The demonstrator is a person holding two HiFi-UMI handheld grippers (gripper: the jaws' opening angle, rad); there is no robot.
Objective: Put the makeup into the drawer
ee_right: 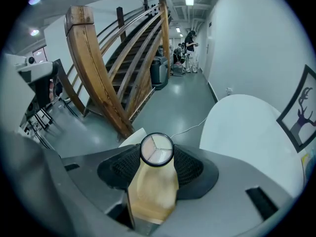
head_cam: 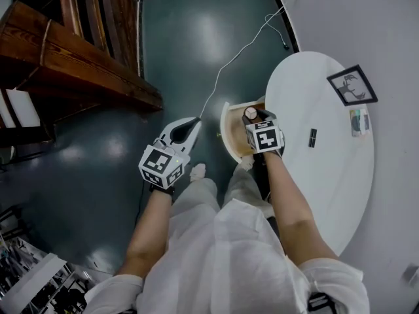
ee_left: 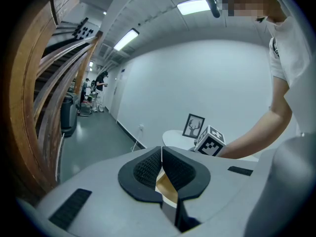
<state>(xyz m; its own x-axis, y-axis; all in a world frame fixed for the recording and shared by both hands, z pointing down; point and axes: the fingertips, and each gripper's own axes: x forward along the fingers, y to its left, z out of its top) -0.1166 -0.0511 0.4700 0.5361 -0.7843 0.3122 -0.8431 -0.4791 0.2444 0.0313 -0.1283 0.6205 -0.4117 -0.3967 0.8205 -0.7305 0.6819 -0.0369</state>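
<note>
A round makeup compact [head_cam: 251, 113] with three pale powder shades [ee_right: 157, 149] sits gripped between the black pads of my right gripper [head_cam: 255, 118], which is shut on it. The compact hangs over the open drawer [head_cam: 230, 136], whose pale wooden inside [ee_right: 150, 194] shows below the jaws in the right gripper view. The drawer juts from the left edge of the white round table [head_cam: 327, 175]. My left gripper [head_cam: 194, 122] hovers over the dark floor to the left of the drawer, its pads [ee_left: 148, 167] pressed together with nothing between them.
On the table lie a small black stick [head_cam: 313, 137], a small palette-like card [head_cam: 359, 121] and a framed deer picture [head_cam: 352, 85]. A white cable [head_cam: 229, 64] runs across the floor. A wooden staircase [head_cam: 78, 57] stands at the left.
</note>
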